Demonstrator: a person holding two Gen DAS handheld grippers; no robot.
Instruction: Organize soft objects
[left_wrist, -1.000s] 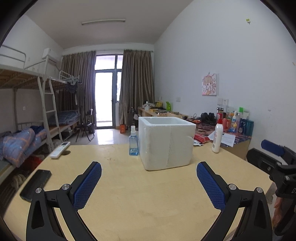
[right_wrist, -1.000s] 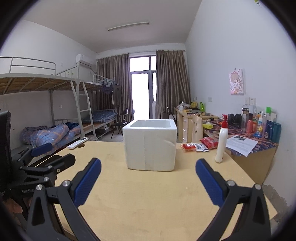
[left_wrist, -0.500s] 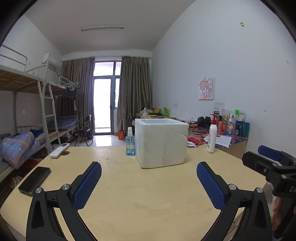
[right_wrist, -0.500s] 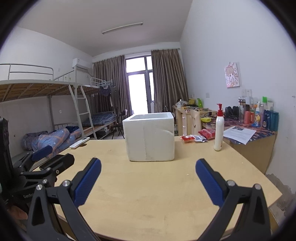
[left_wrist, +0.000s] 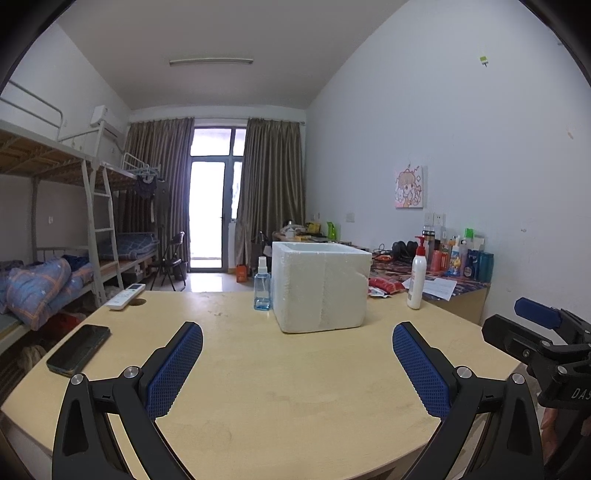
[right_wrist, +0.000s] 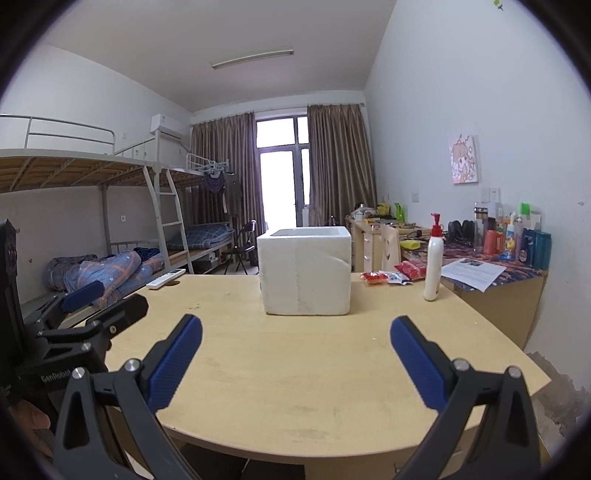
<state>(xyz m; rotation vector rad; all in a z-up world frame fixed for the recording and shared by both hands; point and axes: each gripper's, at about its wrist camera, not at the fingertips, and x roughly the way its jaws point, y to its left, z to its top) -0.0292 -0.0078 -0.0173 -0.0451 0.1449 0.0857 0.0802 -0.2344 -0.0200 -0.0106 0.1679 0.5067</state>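
The left gripper (left_wrist: 297, 345) is held above the near part of the round wooden table (left_wrist: 295, 398), its blue-padded fingers (left_wrist: 173, 365) spread wide with nothing between them. The right gripper (right_wrist: 295, 341) hangs beside it in the same posture, jaws wide and empty, also over the near edge of the table.

A white foam box (left_wrist: 320, 286) stands upright on the table ahead of both grippers, well apart from their tips; in the left wrist view it sits slightly right of the centre line between the fingers, and in the right wrist view slightly left of centre, so it lies between the two tools and farther out. Its top is open (what is inside cannot be seen from this low angle). No soft object can be made out on the table itself.

Just beside the box's left wall stands a small clear spray bottle (left_wrist: 262, 291). A white pump bottle (left_wrist: 416, 282) stands to the right of the box, near the table's far right edge, with red snack packets (right_wrist: 389, 275) lying between them. A black phone (left_wrist: 78, 349) lies flat at the table's left edge, and a white remote control (left_wrist: 125, 296) rests farther back on the same side.
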